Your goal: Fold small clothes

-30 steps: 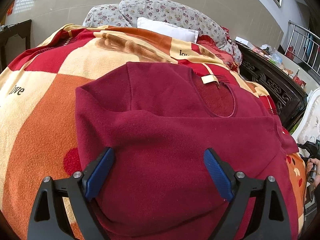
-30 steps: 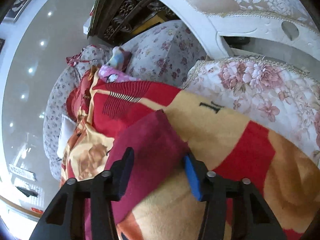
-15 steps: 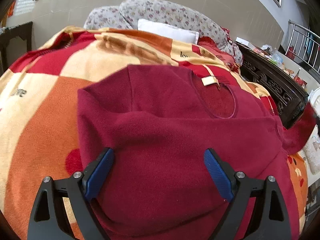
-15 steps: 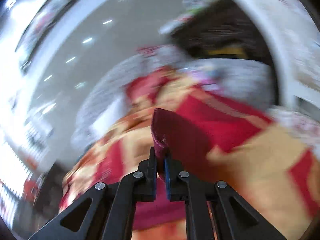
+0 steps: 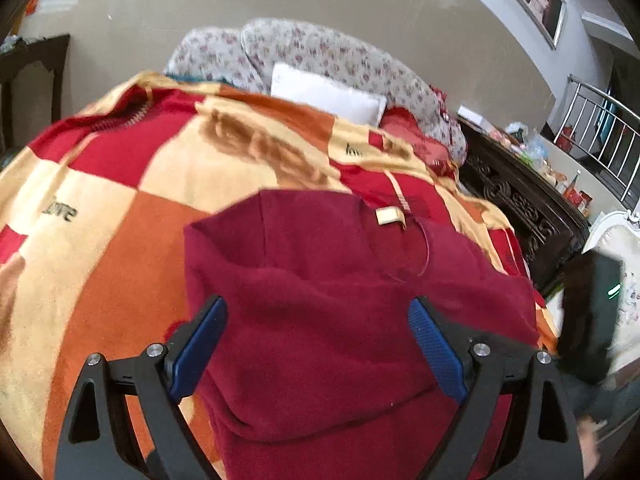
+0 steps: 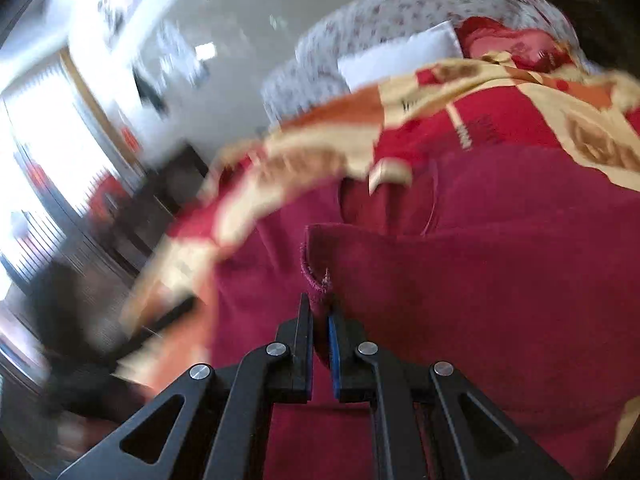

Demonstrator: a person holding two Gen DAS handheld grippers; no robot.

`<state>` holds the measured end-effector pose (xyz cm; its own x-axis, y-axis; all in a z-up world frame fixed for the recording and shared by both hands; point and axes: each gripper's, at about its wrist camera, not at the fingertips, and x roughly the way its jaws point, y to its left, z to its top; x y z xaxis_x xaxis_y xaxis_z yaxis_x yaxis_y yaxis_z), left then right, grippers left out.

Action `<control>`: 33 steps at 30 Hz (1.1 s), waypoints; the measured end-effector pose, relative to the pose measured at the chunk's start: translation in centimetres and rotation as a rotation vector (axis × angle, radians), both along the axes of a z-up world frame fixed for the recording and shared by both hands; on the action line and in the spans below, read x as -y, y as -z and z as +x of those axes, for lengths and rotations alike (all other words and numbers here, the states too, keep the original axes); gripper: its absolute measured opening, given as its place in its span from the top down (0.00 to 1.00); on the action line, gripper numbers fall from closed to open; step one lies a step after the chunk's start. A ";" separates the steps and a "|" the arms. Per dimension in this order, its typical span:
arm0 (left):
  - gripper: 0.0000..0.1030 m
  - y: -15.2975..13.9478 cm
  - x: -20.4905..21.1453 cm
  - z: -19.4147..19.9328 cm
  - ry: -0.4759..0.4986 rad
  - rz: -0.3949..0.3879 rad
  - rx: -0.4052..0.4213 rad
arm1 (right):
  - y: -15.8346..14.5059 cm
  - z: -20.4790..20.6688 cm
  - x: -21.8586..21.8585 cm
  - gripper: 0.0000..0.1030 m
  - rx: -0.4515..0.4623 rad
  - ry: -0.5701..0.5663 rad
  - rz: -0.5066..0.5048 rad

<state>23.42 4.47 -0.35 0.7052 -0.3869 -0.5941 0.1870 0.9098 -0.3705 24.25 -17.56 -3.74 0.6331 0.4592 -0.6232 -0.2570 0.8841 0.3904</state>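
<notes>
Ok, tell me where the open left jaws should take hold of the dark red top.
Probably the left sleeve edge of the dark red top, where it ends on the blanket. That folded edge lies free beside the left gripper, so come in low from the left, mirroring the right gripper, shut on the other sleeve.

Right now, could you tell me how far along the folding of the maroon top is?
Done: the maroon top lies on the blanket with its left sleeve folded in. In hand: the right tongs pinch the other sleeve, carrying it across. The left tongs hang open. Left: laying the sleeve and further folds.
</notes>
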 end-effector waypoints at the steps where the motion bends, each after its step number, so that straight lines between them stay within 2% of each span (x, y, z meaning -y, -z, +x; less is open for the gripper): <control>1: 0.12 0.1 0.2 0.2 0.007 0.000 -0.007 | 0.8 0.0 -0.6 0.91 -0.020 0.012 -0.034; 3: 0.12 0.4 1.0 0.5 0.034 -0.007 -0.015 | 2.0 0.5 -0.6 0.89 -0.059 0.026 -0.059; 5: 0.12 0.7 2.0 1.0 0.060 -0.020 -0.029 | 2.2 0.3 0.3 0.75 -0.077 0.015 -0.042; 7: 0.12 1.0 3.1 1.4 0.083 -0.025 -0.049 | 1.5 -0.8 0.9 0.61 -0.051 0.016 -0.060; 8: 0.12 1.2 3.7 1.7 0.103 -0.035 -0.062 | 0.9 -1.7 1.2 0.56 -0.033 0.018 -0.087; 9: 0.12 1.4 4.3 2.0 0.117 -0.042 -0.071 | 0.3 -2.7 1.6 0.45 -0.015 0.031 -0.122; 10: 0.12 1.7 4.9 2.3 0.132 -0.045 -0.082 | -0.1 -3.9 1.9 0.39 0.002 0.060 -0.172; 12: 0.12 2.5 6.4 2.7 0.168 -0.044 -0.111 | -0.5 -6.6 3.6 0.38 0.018 0.167 -0.312; 14: 0.12 3.7 7.9 3.1 0.207 -0.048 -0.151 | 0.0 -8.0 5.3 0.36 0.010 0.224 -0.345; 17: 0.12 4.7 9.8 2.8 0.255 -0.058 -0.163 | 1.2 -9.5 7.6 0.35 0.005 0.280 -0.309; 20: 0.12 4.8 10.7 2.9 0.285 -0.103 -0.140 | 2.7 -9.4 9.4 0.35 -0.036 0.313 -0.218; 26: 0.12 4.0 9.5 3.7 0.265 -0.234 -0.112 | 2.6 -10.5 8.7 0.35 -0.016 0.318 -0.260; 28: 0.17 4.0 9.0 4.3 0.262 -0.287 -0.133 | 2.7 -10.5 9.1 0.34 -0.017 0.320 -0.243; 31: 0.18 4.1 9.4 4.8 0.253 -0.276 -0.134 | 2.7 -10.3 9.5 0.34 -0.019 0.323 -0.211; 33: 0.22 4.4 9.9 5.4 0.241 -0.259 -0.154 | 2.8 -10.1 9.5 0.34 -0.021 0.323 -0.207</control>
<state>28.79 -5.41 -4.76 0.4859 -0.6819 -0.5467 0.3083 0.7191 -0.6228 14.11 -27.03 -6.50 0.7106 0.1014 -0.6962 0.0538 0.9788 0.1975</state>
